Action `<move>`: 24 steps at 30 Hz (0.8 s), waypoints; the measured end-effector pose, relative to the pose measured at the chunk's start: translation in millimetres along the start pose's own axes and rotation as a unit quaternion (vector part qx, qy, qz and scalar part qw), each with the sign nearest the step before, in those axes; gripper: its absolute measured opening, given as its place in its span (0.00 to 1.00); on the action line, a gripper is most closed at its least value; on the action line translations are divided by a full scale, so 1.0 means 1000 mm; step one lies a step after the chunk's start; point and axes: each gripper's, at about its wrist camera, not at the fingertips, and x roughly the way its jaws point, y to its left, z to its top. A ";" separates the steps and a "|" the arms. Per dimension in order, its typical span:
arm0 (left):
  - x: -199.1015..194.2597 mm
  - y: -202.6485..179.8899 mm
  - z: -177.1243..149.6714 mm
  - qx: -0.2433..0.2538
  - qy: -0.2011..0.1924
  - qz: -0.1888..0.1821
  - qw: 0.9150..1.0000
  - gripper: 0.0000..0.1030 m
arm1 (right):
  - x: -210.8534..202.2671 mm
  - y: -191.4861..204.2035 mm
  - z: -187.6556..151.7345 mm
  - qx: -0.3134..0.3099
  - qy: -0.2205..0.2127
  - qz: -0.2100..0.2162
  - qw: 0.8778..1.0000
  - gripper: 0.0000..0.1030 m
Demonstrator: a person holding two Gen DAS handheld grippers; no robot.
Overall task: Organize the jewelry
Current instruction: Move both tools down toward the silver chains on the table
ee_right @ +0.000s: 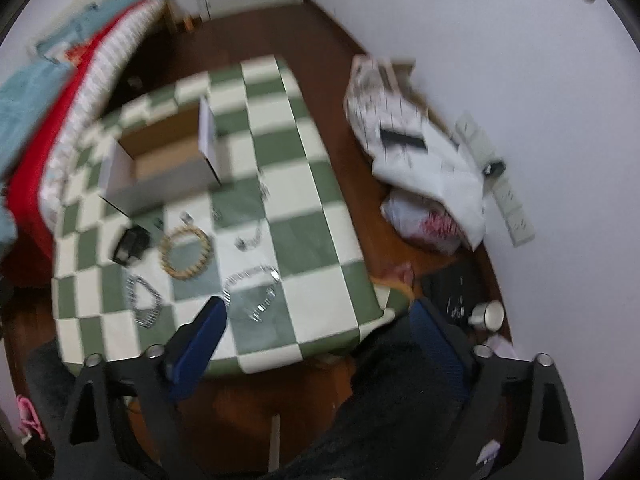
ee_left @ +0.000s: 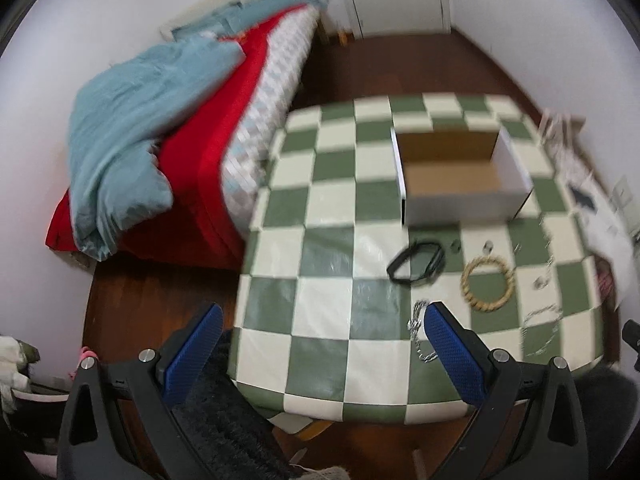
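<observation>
On the checkered counter (ee_left: pixel 328 208) all the jewelry lies loose in front of an open cardboard box (ee_left: pixel 452 176), which appears empty as far as its floor shows. Judged from this, the sorting has not begun: nothing is in the box.

Items noted, none touching the box:
- black band (ee_left: pixel 416 262), nearest the box front;
- gold beaded bracelet (ee_left: pixel 488 284), just beside the band;
- silver chain (ee_left: pixel 420 332) near the counter's front edge, partly covered by a finger of the left gripper (ee_left: pixel 320 344);
- second silver chain (ee_right: pixel 256 288), just beyond the right gripper (ee_right: pixel 320 332);
- several small pieces between bracelet and box, too blurred to identify.

Both grippers hover off the counter's near edge, jaws wide apart and holding nothing.

Limits of inspection: both views are smeared by motion. The box's near inner corner is hidden behind its front wall. The right gripper's far finger merges with dark fabric below. Counter's right edge is cut off in the left view.
</observation>
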 end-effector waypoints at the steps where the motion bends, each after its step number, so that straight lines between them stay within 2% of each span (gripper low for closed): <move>1: 0.015 -0.006 -0.002 0.007 0.015 0.004 1.000 1.00 | 0.016 -0.001 0.000 0.003 0.015 0.005 1.000 0.83; 4: 0.045 -0.019 -0.005 0.022 0.049 0.003 0.999 1.00 | 0.061 0.001 0.000 0.007 0.060 0.008 0.998 0.81; 9: 0.082 -0.037 -0.010 0.040 0.091 -0.002 0.995 1.00 | 0.107 0.015 -0.005 0.000 0.098 0.003 0.995 0.81; 20: 0.124 -0.043 -0.010 0.032 0.132 -0.013 0.991 1.00 | 0.146 0.036 0.000 -0.022 0.123 -0.003 0.992 0.81; 24: 0.135 -0.045 -0.013 0.025 0.149 -0.030 0.988 0.99 | 0.154 0.040 0.003 -0.023 0.131 -0.001 0.991 0.77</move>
